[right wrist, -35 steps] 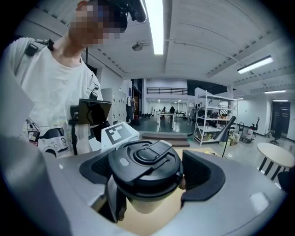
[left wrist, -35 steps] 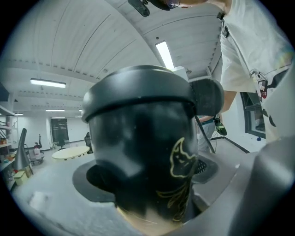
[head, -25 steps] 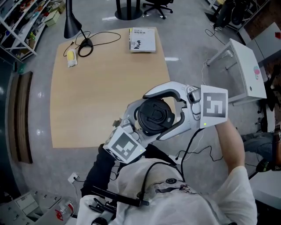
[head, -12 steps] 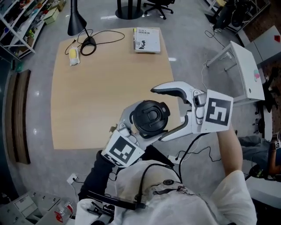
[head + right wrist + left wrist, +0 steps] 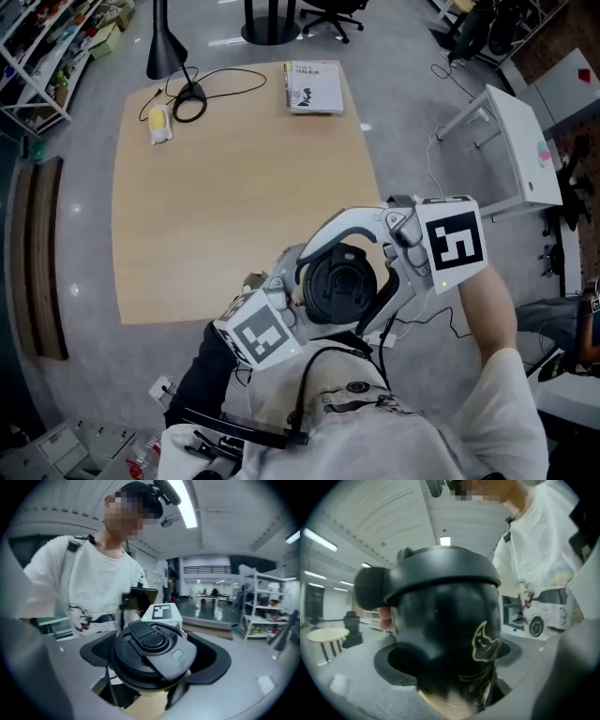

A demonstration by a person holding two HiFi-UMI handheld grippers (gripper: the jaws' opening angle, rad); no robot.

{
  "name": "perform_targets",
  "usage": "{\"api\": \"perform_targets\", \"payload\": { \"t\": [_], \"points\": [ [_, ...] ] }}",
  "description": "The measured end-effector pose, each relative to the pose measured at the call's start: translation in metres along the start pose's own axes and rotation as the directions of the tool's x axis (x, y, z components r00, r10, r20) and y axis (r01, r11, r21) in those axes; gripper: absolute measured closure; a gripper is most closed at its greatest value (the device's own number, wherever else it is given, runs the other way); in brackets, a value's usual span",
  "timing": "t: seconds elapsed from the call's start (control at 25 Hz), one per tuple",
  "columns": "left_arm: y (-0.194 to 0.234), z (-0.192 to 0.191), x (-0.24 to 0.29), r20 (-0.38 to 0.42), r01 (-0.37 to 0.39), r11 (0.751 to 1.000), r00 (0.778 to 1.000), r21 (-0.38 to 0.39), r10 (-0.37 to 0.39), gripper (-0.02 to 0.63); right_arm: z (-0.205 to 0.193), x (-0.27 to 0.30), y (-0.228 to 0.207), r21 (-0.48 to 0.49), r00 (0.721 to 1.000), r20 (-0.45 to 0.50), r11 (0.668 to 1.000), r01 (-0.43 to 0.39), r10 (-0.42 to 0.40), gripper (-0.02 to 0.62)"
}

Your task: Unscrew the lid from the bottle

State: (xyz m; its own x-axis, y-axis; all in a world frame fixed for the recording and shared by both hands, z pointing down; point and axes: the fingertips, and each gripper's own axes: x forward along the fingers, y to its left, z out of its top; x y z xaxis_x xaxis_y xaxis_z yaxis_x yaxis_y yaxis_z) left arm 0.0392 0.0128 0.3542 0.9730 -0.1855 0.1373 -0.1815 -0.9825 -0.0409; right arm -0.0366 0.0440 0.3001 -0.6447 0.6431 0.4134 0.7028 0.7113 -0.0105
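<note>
Over the tabletop [image 5: 206, 187] corner, left gripper [image 5: 450, 667] fingers clamp the bottle [image 5: 440, 630], which we judge rigid, slick; right gripper [image 5: 154, 660] fingers, just closing, pinch its lid [image 5: 152, 644] at three and nine o'clock.

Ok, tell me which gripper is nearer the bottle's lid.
Right. The right gripper has the lid between its jaws, which have just been closing on it; the left gripper grips the bottle below it.
</note>
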Motion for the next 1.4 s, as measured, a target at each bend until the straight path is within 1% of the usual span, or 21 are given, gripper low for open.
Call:
{"api": "perform_targets", "payload": {
  "t": [0.04, 0.12, 0.16, 0.24, 0.28, 0.32, 0.4, 0.44, 0.48, 0.52, 0.6, 0.68, 0.8, 0.84, 0.88, 0.96, 1.08, 1.16, 1.24, 1.32, 1.4],
  "points": [
    [-0.011, 0.006, 0.0, 0.032, 0.063, 0.998, 0.998, -0.02, -0.063, 0.147, 0.005, 0.003, 0.008, -0.001, 0.997, 0.009, 0.997, -0.082, 0.082, 0.121],
    [-0.013, 0.013, -0.004, 0.072, 0.072, 0.996, 0.995, -0.052, -0.069, 0.149, 0.011, 0.007, 0.009, 0.039, 0.99, 0.019, 0.989, -0.14, 0.14, 0.12],
    [-0.003, 0.013, -0.008, 0.072, 0.021, 0.997, 0.997, -0.071, -0.016, 0.149, 0.009, 0.007, 0.003, 0.086, 0.995, 0.012, 0.991, -0.099, 0.098, 0.09],
    [0.028, -0.001, -0.02, 0.012, -0.167, 0.98, 0.985, -0.109, 0.17, 0.147, 0.0, -0.002, -0.018, 0.183, 0.994, -0.016, 0.977, 0.113, -0.112, 0.015],
    [0.047, -0.012, -0.029, -0.043, -0.286, 0.952, 0.958, -0.109, 0.283, 0.147, -0.003, -0.009, -0.032, 0.223, 0.967, -0.015, 0.942, 0.252, -0.255, 0.006],
    [0.065, -0.024, -0.039, -0.106, -0.407, 0.91, 0.911, -0.084, 0.398, 0.147, -0.004, -0.015, -0.047, 0.26, 0.917, -0.013, 0.884, 0.388, -0.399, 0.006],
    [0.092, -0.042, -0.059, -0.211, -0.595, 0.804, 0.783, 0.021, 0.585, 0.147, -0.012, -0.023, -0.074, 0.302, 0.789, -0.051, 0.743, 0.597, -0.613, 0.011],
    [0.1, -0.046, -0.067, -0.237, -0.646, 0.76, 0.729, 0.071, 0.642, 0.147, -0.017, -0.022, -0.086, 0.3, 0.735, -0.077, 0.687, 0.661, -0.674, 0.014],
    [0.103, -0.047, -0.071, -0.245, -0.672, 0.733, 0.697, 0.101, 0.673, 0.147, -0.019, -0.018, -0.095, 0.291, 0.702, -0.084, 0.656, 0.696, -0.708, 0.033],
    [0.103, -0.047, -0.072, -0.24, -0.681, 0.725, 0.69, 0.106, 0.683, 0.147, -0.017, -0.012, -0.101, 0.284, 0.693, -0.065, 0.652, 0.703, -0.718, 0.067],
    [0.096, -0.042, -0.069, -0.206, -0.657, 0.751, 0.726, 0.072, 0.656, 0.147, -0.006, -0.001, -0.102, 0.276, 0.722, 0.011, 0.697, 0.663, -0.691, 0.131],
    [0.082, -0.035, -0.062, -0.159, -0.572, 0.819, 0.805, 0.05, 0.572, 0.147, 0.001, 0.006, -0.09, 0.218, 0.785, 0.042, 0.773, 0.596, -0.618, 0.135],
    [0.04, -0.025, -0.051, -0.076, -0.288, 0.957, 0.954, 0.041, 0.291, 0.148, 0.001, 0.021, -0.053, 0.061, 0.928, -0.023, 0.926, 0.373, -0.372, 0.135],
    [0.022, -0.021, -0.048, -0.047, -0.172, 0.985, 0.984, 0.027, 0.174, 0.147, 0.004, 0.027, -0.042, 0.031, 0.961, -0.036, 0.961, 0.276, -0.275, 0.135],
    [0.006, -0.017, -0.048, -0.018, -0.066, 0.998, 0.998, 0.011, 0.067, 0.147, 0.008, 0.032, -0.032, 0.011, 0.982, -0.039, 0.983, 0.183, -0.183, 0.135],
    [-0.017, -0.005, -0.049, 0.039, 0.098, 0.995, 0.995, -0.012, -0.097, 0.147, 0.019, 0.038, -0.019, -0.003, 0.999, -0.025, 0.999, 0.04, -0.04, 0.135],
    [-0.041, 0.018, -0.049, 0.099, 0.267, 0.964, 0.959, -0.005, -0.265, 0.149, 0.035, 0.035, -0.003, -0.019, 0.995, 0.033, 0.995, -0.098, 0.098, 0.135],
    [-0.045, 0.029, -0.047, 0.124, 0.314, 0.949, 0.942, 0.003, -0.312, 0.149, 0.045, 0.029, 0.002, -0.029, 0.987, 0.083, 0.99, -0.138, 0.14, 0.135],
    [-0.033, 0.032, -0.042, 0.129, 0.269, 0.963, 0.955, -0.002, -0.267, 0.149, 0.045, 0.022, -0.005, 0.005, 0.992, 0.103, 0.997, -0.075, 0.074, 0.133],
    [-0.008, 0.027, -0.037, 0.099, 0.139, 0.99, 0.986, -0.021, -0.136, 0.149, 0.034, 0.01, -0.021, 0.072, 0.991, 0.1, 0.994, 0.08, -0.087, 0.058],
    [0.021, 0.018, -0.034, 0.043, -0.038, 0.999, 0.998, -0.021, 0.039, 0.149, 0.029, -0.009, -0.041, 0.17, 0.942, 0.162, 0.949, 0.266, -0.293, 0.031]
  ]
}}
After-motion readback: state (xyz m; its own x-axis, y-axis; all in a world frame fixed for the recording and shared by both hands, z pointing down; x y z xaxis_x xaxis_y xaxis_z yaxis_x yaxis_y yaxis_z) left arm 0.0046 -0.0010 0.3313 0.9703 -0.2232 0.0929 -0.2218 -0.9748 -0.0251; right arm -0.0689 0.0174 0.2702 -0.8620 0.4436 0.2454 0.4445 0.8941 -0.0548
